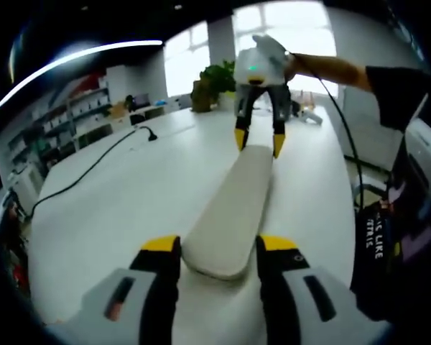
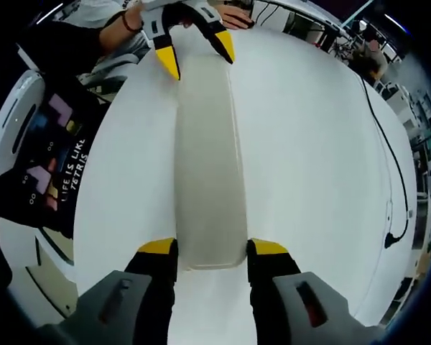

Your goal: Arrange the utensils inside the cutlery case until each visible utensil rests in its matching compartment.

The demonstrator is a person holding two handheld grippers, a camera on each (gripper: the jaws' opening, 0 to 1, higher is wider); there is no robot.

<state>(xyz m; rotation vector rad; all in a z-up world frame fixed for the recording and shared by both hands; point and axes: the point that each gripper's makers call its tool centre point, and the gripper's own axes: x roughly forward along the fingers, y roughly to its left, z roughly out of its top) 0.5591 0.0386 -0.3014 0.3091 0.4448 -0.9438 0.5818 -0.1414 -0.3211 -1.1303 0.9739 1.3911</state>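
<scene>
Left tool grips 1 end of the closed case, right tool the other, above the table.

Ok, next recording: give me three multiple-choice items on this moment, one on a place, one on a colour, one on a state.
1. Where is the long case?
A. on the white table
B. on a shelf
C. on the floor

2. What colour are the claw tips?
A. red
B. yellow
C. blue

3. How do the two claws stand to the case?
A. both far off
B. one at each end, jaws either side of it
C. both at one end

Key: 1 A, it lies flat on the tabletop. 2 B, yellow tips on the left claw and right claw. 3 B, each view has the other claw at the far end.
</scene>
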